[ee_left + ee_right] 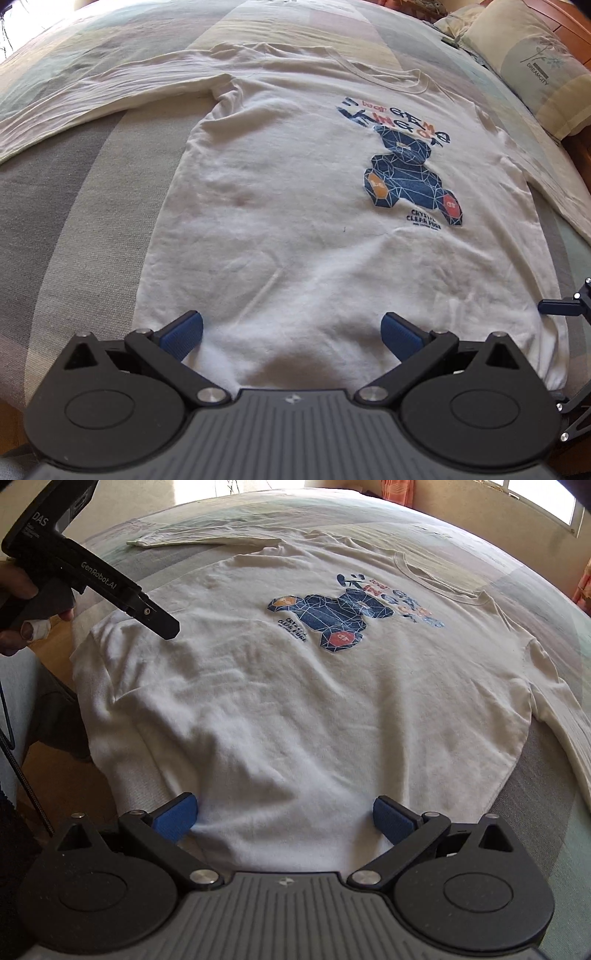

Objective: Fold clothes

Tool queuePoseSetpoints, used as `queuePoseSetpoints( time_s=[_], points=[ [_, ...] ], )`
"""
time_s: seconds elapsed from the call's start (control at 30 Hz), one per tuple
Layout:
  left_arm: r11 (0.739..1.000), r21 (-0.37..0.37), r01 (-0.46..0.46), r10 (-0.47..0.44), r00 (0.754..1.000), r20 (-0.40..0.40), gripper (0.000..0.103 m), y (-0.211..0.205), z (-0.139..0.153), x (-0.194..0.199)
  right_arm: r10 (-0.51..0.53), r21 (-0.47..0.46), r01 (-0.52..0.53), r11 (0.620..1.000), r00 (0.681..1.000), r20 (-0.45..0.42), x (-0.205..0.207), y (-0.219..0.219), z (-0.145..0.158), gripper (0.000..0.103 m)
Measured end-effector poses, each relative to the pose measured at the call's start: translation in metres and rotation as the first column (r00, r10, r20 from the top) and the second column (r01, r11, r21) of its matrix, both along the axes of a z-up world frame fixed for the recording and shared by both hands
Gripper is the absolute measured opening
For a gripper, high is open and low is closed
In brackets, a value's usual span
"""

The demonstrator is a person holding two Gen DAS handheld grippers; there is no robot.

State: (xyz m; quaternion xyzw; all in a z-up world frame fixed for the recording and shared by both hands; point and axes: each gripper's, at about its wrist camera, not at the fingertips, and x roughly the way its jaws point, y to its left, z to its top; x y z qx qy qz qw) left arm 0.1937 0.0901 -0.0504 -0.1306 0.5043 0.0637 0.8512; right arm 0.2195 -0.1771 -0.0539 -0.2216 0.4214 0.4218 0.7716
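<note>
The left gripper (291,338) stands wide open over the hem of the white shirt (295,206) — holding nothing. The right gripper (284,818) gapes equally wide at the hem's other end, empty too — the shirt lies flat, print up, on the bed (85,192).

My left gripper (291,334) has its blue pads (183,334) spread wide, nothing between them. My right gripper (284,818) is equally wide apart. A hand (22,602) grips the left handle.
</note>
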Motion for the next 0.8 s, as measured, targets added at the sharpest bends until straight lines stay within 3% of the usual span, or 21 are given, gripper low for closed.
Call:
queuePoseSetpoints(
  time_s=[0.2,0.3,0.4,0.53,0.67,0.73,0.8],
  points=[
    [0.996,0.015,0.091,-0.092,0.995,0.04,0.102,-0.011,0.012,0.024,-0.017,0.08,0.015,0.997,0.999,0.027,0.003,0.014,0.007,0.103],
    [0.991,0.017,0.135,-0.135,0.99,0.029,0.102,-0.017,0.011,0.034,0.021,0.046,-0.025,0.999,0.995,0.098,-0.006,0.031,-0.005,0.103],
    [0.985,0.027,0.171,-0.171,0.985,0.022,0.102,-0.017,0.007,0.04,-0.001,0.055,-0.003,0.998,0.998,0.068,-0.014,0.02,-0.005,0.103],
    [0.98,0.034,0.194,-0.195,0.98,0.034,0.102,-0.014,0.006,0.052,0.064,0.026,-0.065,0.998,0.996,0.06,-0.027,0.005,-0.002,0.103],
    [0.974,0.051,0.22,-0.223,0.973,0.061,0.102,-0.016,0.006,0.063,-0.062,0.095,0.058,0.994,0.997,0.039,-0.005,0.004,0.012,0.103],
    [0.976,0.053,0.212,-0.214,0.976,0.042,0.102,-0.014,0.001,0.062,-0.124,0.138,0.119,0.983,0.992,0.027,0.011,0.004,0.015,0.103],
    [0.982,0.048,0.185,-0.185,0.983,0.012,0.102,-0.007,-0.005,0.057,-0.163,0.12,0.16,0.98,0.987,0.013,0.022,0.007,0.01,0.103]
  ],
)
